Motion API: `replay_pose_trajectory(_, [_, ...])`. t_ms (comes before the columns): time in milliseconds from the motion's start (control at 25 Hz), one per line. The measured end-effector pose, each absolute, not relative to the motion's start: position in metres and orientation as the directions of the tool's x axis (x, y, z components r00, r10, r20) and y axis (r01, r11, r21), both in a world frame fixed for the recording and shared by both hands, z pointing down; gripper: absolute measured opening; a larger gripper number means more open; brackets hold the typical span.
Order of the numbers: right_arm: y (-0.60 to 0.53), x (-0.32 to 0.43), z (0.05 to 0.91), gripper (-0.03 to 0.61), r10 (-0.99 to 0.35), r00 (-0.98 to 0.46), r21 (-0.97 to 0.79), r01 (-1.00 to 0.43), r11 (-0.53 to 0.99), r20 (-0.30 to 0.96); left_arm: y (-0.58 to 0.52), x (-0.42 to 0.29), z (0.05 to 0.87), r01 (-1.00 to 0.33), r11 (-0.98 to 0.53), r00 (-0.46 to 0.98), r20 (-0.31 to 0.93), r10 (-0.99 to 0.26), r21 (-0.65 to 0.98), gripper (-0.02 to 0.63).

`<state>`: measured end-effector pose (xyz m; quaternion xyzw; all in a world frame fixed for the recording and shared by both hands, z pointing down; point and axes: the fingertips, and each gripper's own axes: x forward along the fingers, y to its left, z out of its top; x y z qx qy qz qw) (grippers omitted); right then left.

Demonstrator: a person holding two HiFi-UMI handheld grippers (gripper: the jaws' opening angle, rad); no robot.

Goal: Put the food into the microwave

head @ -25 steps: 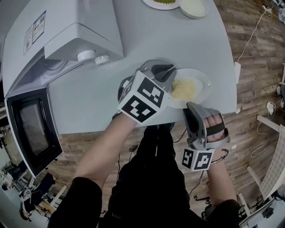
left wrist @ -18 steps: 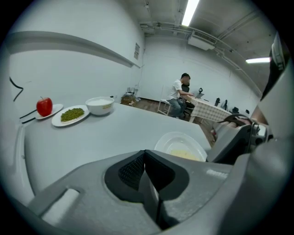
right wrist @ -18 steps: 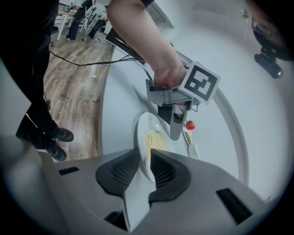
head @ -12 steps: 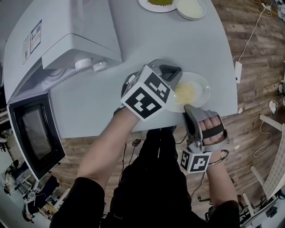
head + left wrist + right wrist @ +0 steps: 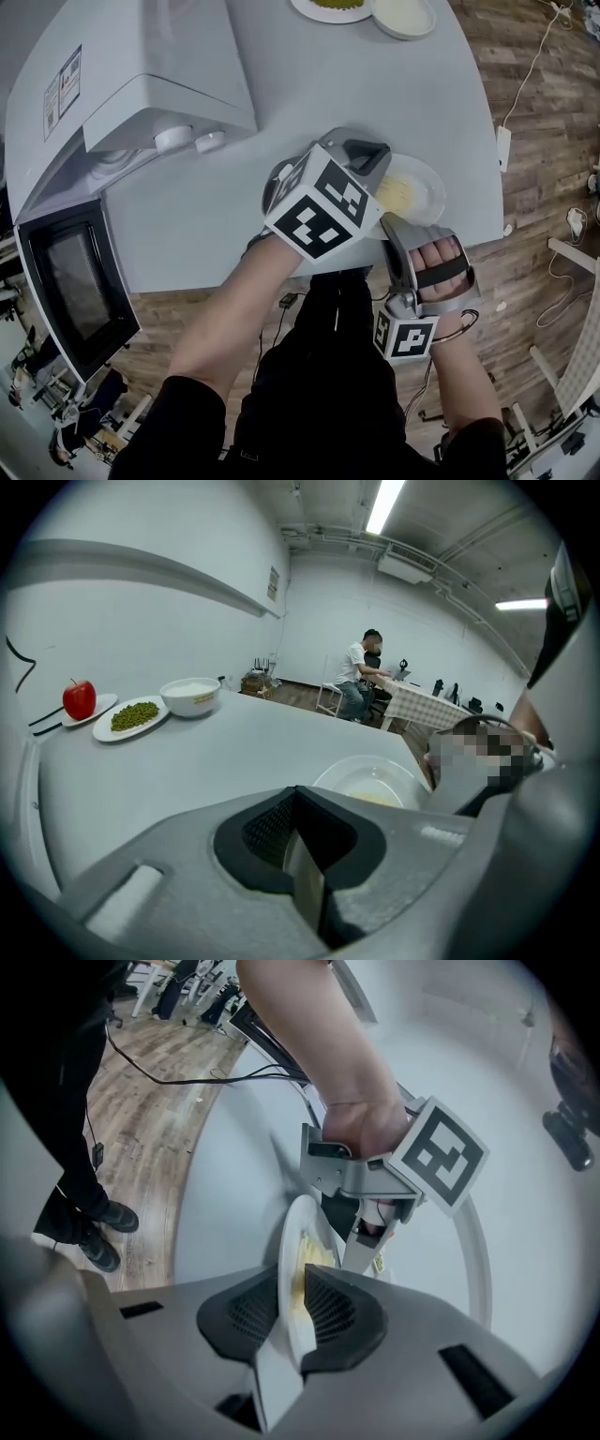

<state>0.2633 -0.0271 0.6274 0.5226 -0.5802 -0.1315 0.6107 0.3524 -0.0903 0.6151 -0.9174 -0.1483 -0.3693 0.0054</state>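
Yellow shredded food lies heaped on a round white plate, which sits at the near edge of the pale grey tabletop, well to the right of the white microwave. The microwave's dark-windowed door stands swung open at the left. The right claw has just been closing its jaws, and the plate's near rim stands between them, the black ribbed pads pressed against it on both sides. The left claw has its jaws together with nothing between them; it is at the plate's left edge, and whether it touches the rim cannot be told. At the far end of the tabletop stand a flat plate of green peas, a white bowl just beside it, and a red apple
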Motion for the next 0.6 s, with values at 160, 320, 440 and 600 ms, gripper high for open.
replay_pose_trajectory(160, [-0.027, 0.263, 0.627, 0.052, -0.778, 0.308, 0.815, -0.41, 0.411, 0.547, -0.095, 0.351, 0.616, 0.241, -0.965, 0.704, 0.665, 0.248, 0.105, 0.008])
replay_pose_trajectory(320, [-0.023, 0.269, 0.623, 0.044, -0.792, 0.339, 0.843, -0.386, 0.376, 0.508, -0.105, 0.348, 0.607, 0.191, -0.981, 0.744, 0.645, 0.174, 0.043, 0.008])
replay_pose_trajectory(440, [-0.019, 0.273, 0.618, 0.044, -0.796, 0.354, 0.854, -0.376, 0.36, 0.492, -0.117, 0.345, 0.579, 0.131, -0.991, 0.802, 0.589, 0.099, -0.012, 0.008])
replay_pose_trajectory(600, [-0.012, 0.273, 0.602, 0.044, -0.814, 0.365, 0.879, -0.34, 0.335, 0.451, -0.12, 0.334, 0.538, 0.095, -0.991, 0.845, 0.534, 0.033, -0.089, 0.008])
